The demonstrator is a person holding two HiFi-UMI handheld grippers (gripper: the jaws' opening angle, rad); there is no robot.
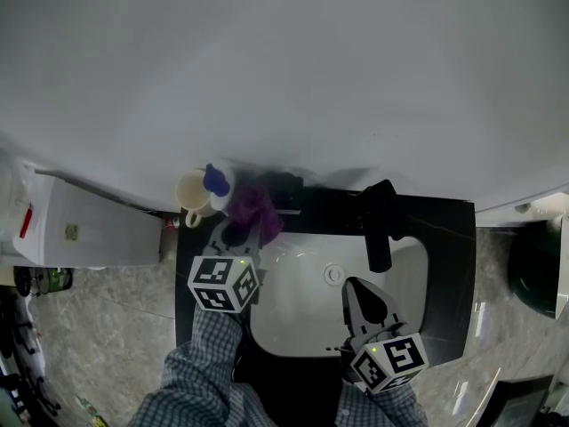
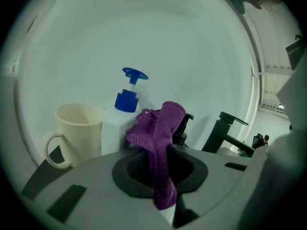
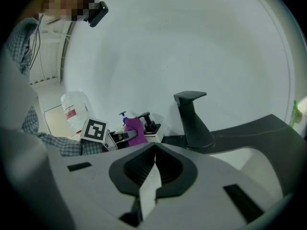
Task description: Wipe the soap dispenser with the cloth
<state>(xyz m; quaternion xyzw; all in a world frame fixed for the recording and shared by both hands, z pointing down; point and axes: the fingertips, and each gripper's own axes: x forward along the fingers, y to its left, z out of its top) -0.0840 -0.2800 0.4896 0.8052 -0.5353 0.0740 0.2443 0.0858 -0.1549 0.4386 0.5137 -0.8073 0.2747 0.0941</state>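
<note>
White wall backs a dark bench (image 1: 449, 269) with a white sink basin (image 1: 298, 314) sunk into it and a black faucet (image 1: 380, 225) at the basin's back edge. The soap dispenser (image 2: 125, 113), a white bottle with a blue pump, stands at the bench's back left corner, just beside a cream mug (image 2: 76, 128) that is nearer the left edge. My left gripper (image 2: 162, 169) has its fingers (image 2: 96, 188) clamped on the purple cloth (image 2: 160, 128), which bunches above them and hangs below. The bunch sits at the dispenser's right shoulder, but I cannot tell whether it touches. My right gripper (image 3: 154, 152) hangs over the front right of the basin, its fingers (image 3: 120, 176) together on nothing. I judge the wipe is only starting. To do it well I would press the bunched part flat on the bottle's side and stroke down and around it with light pressure, since a slim bottle with a tall pump looks likely to tip into the mug or slide along the bench. My free gripper could steady it at the neck. The clamp should be firm enough that the cloth does not drag out. From above, the cloth covers much of the bottle, and my own fingers hide its base. A black-topped pump (image 2: 184, 123) just behind the cloth is mostly covered, so I cannot say what it is. No view shows how dirty the bottle is.
</note>
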